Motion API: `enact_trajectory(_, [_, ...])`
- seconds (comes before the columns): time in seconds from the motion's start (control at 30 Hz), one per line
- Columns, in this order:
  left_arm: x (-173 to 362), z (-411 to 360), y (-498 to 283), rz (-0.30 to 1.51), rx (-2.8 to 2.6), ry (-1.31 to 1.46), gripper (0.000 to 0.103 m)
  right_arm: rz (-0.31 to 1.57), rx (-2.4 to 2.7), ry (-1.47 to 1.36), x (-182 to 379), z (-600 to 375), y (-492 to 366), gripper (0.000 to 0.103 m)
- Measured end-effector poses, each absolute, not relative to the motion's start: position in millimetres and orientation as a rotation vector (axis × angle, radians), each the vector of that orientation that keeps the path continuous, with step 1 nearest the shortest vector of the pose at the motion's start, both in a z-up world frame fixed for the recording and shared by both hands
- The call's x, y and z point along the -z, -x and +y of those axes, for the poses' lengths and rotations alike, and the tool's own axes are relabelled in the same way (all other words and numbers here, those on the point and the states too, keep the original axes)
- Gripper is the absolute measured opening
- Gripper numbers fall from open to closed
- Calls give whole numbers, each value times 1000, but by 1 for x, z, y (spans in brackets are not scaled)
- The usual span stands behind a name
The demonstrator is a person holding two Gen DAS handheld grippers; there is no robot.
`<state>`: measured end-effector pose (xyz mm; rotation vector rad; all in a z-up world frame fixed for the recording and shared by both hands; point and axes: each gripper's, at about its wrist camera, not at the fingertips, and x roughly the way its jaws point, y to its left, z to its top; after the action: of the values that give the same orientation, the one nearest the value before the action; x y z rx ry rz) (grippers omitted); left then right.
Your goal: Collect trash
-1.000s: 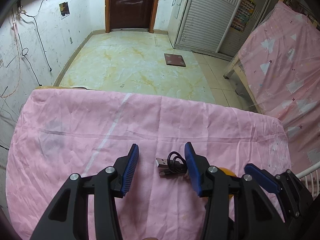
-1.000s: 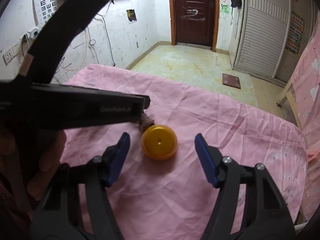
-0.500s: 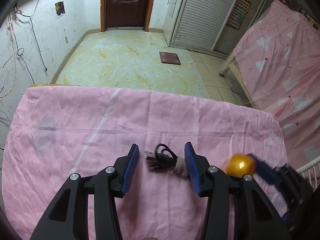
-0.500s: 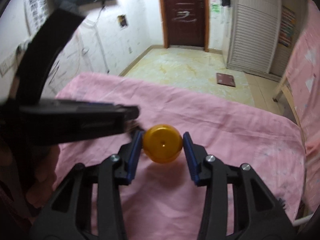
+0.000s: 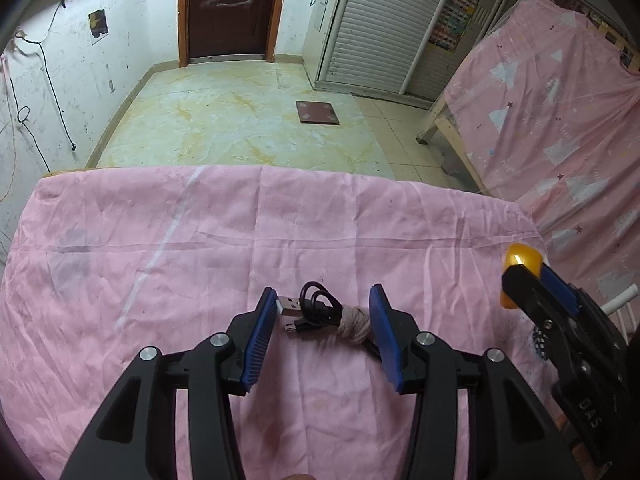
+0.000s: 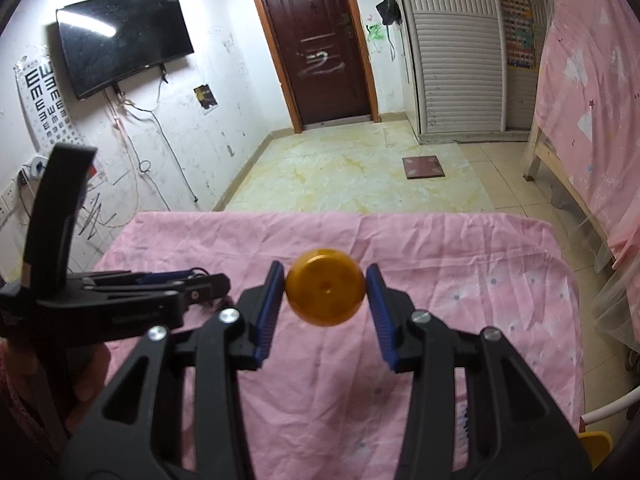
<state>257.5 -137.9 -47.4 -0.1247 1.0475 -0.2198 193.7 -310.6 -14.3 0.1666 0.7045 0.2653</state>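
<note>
A round yellow cap hangs above the pink cloth, with my right gripper shut on it, one blue pad on each side. In the left wrist view the cap and right gripper show at the right edge. A coiled black USB cable, tied with a knot of beige cord, lies on the cloth. My left gripper stands open around it, its pads beside the bundle without squeezing it. The left gripper also shows at the left of the right wrist view.
The cloth-covered table ends at its far edge, with yellowish floor beyond. A brown square mat lies on the floor. A bed draped in pink stands at the right. A TV hangs on the left wall. A white rail is at the near right.
My right gripper closed on the yellow cap, lifted it off the cloth and carried it right. The left gripper shifted so the cable bundle lies fully between its fingers.
</note>
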Motion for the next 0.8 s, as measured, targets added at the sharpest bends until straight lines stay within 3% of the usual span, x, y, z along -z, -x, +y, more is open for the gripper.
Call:
enact_trajectory(0.2, [50, -147, -248, 1070, 249, 99, 49, 691, -260, -172, 16, -316, -188, 40])
enact_trajectory(0.5, [55, -161, -252, 1016, 232, 39, 49, 686, -268, -175, 15, -318, -186, 40])
enact_trajectory(0.6, [55, -162, -256, 996, 244, 29, 33, 684, -270, -177, 16, -317, -185, 40])
enact_trajectory(0.8, [48, -164, -256, 973, 256, 32, 24, 672, -270, -190, 15, -319, -183, 40])
